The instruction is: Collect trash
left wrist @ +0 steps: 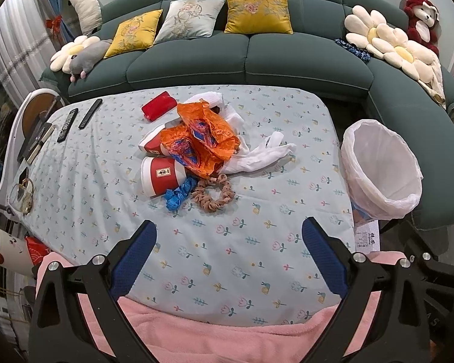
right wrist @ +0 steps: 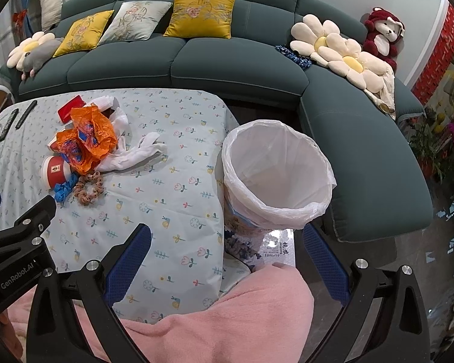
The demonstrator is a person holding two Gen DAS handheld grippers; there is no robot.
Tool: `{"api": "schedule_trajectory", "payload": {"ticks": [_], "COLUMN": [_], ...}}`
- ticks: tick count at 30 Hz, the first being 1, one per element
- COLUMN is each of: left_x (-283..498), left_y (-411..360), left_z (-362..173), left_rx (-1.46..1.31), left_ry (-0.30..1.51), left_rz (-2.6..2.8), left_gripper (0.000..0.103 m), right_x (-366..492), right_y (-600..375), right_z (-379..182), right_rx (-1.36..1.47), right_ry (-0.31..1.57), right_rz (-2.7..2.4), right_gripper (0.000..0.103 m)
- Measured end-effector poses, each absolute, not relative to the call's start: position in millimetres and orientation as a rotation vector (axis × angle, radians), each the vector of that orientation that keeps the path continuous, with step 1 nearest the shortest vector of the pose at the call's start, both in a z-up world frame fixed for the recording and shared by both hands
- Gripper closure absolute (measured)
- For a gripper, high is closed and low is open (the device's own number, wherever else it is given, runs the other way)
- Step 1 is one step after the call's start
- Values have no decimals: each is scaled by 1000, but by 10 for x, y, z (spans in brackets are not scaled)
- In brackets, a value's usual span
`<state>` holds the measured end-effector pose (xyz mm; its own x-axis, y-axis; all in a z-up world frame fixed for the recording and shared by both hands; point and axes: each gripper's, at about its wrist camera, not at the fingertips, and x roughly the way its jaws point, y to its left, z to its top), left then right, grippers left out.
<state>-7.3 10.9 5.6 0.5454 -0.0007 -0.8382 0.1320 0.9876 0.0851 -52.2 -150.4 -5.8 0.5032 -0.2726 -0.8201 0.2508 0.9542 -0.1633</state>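
Green sectional sofa (left wrist: pixel 251 57) spans the back, carrying yellow and grey cushions (left wrist: pixel 257 10), flower pillows and plush toys. In front of it a table under a floral cloth (left wrist: pixel 215 242); pink blanket (right wrist: pixel 227 317) at the near edge. White-lined trash bin (right wrist: pixel 275 169) stands just off the table's right side, mouth open, nothing visible inside. Trash heap sits mid-table, left of centre, well ahead of both grippers: crumpled orange plastic bag (left wrist: pixel 201 139) on top, partly covering two red-and-white paper cups (left wrist: pixel 162 175) lying on their sides; white plastic bag (left wrist: pixel 254 154) trails right from under it toward the bin. Brown scrunchie (left wrist: pixel 213 192) and blue crumpled scrap (left wrist: pixel 177 195) lie just beside the nearer cup, closest to the left gripper. Red case (left wrist: pixel 159 106) behind the heap; two remotes (left wrist: pixel 77 121) far left. Left gripper (left wrist: pixel 230 260) over bare cloth, jaws spread wide, holding nothing, heap straight ahead with nothing between. Right gripper (right wrist: pixel 227 257) also spread wide and empty, straddling the table's right edge with the bin just ahead of it; heap off to its left.
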Motion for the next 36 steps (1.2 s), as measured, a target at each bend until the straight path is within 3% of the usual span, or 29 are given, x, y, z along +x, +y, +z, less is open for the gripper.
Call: {"api": "schedule_trajectory", "payload": {"ticks": [36], "left_x": [-68], "left_y": [131], "left_z": [70], "left_rx": [144], "left_ry": [982], "left_rz": [-76], "left_gripper": [11], "right_x": [-486], "right_y": [-1478], "right_z": [-24], "right_rx": [-33], "right_ry": [990], "right_rz": [-319], "right_gripper": [7]}}
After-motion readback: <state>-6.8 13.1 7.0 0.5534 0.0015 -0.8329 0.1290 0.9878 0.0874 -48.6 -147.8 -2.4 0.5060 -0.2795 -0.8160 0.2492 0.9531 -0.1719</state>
